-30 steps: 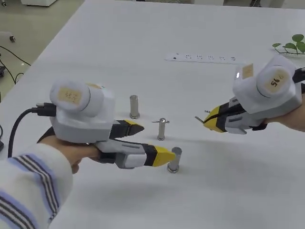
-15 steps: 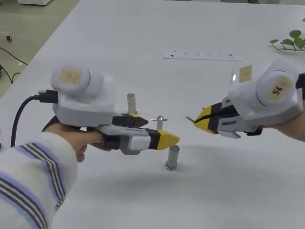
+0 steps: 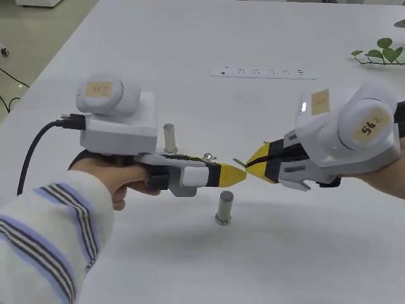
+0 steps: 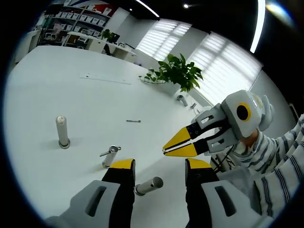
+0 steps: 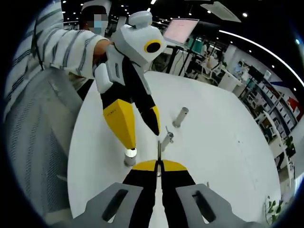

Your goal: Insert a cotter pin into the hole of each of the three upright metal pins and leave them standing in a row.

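Observation:
Three upright metal pins stand on the white table: a bare one at the back (image 3: 169, 137), a middle one (image 3: 208, 156) with a cotter pin through it, largely hidden behind my left gripper, and a bare near one (image 3: 223, 208). My left gripper (image 3: 237, 176) hangs open above the near pin (image 4: 148, 185), with nothing between its fingers. My right gripper (image 3: 252, 166) is shut on a thin cotter pin (image 5: 158, 151) that sticks out past its tips (image 3: 239, 163). The two grippers' tips almost meet in the air.
A white power strip (image 3: 256, 71) lies at the back of the table, and a green plant (image 3: 380, 54) stands at the far right. A loose cotter pin (image 4: 133, 121) lies on the table beyond the pins. A person in a striped sleeve (image 4: 266, 156) holds the right gripper.
My left gripper has risen from beside the near pin and moved right. The right gripper has come left with its cotter pin until the tips nearly meet.

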Demonstrator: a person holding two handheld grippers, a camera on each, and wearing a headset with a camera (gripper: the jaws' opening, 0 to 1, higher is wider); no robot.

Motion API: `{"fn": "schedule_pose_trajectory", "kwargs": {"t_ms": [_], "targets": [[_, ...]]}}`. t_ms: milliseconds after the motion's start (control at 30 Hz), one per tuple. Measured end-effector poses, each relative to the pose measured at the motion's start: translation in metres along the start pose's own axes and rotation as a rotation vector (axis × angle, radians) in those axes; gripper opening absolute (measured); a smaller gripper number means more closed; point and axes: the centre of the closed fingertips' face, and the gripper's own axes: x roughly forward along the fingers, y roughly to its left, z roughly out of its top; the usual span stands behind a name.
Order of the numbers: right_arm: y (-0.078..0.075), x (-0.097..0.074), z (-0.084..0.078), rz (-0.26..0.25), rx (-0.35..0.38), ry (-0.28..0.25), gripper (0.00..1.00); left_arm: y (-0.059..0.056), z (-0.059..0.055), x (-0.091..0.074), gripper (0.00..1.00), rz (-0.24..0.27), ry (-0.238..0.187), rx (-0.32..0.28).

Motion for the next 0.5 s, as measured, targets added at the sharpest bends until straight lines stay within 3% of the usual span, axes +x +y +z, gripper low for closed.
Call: {"fn": "schedule_pose_trajectory", "kwargs": {"t_ms": [67, 233, 500], "targets": [[0.0009, -0.0004, 0.0011, -0.002, -0.004, -0.001, 0.03, 0.0002, 0.0034, 0.0003, 0.33, 0.001, -0.015, 0.001], [0.0037, -0.0010, 0.0027, 0.000, -0.010, -0.002, 0.03, -0.0019, 0.0073, 0.0021, 0.26, -0.014, -0.028, -0.024], [0.0064, -0.0014, 0.0055, 0.002, -0.034, -0.003, 0.03, -0.0040, 0.0039, 0.0048, 0.19, -0.032, -0.010, -0.078]]}}
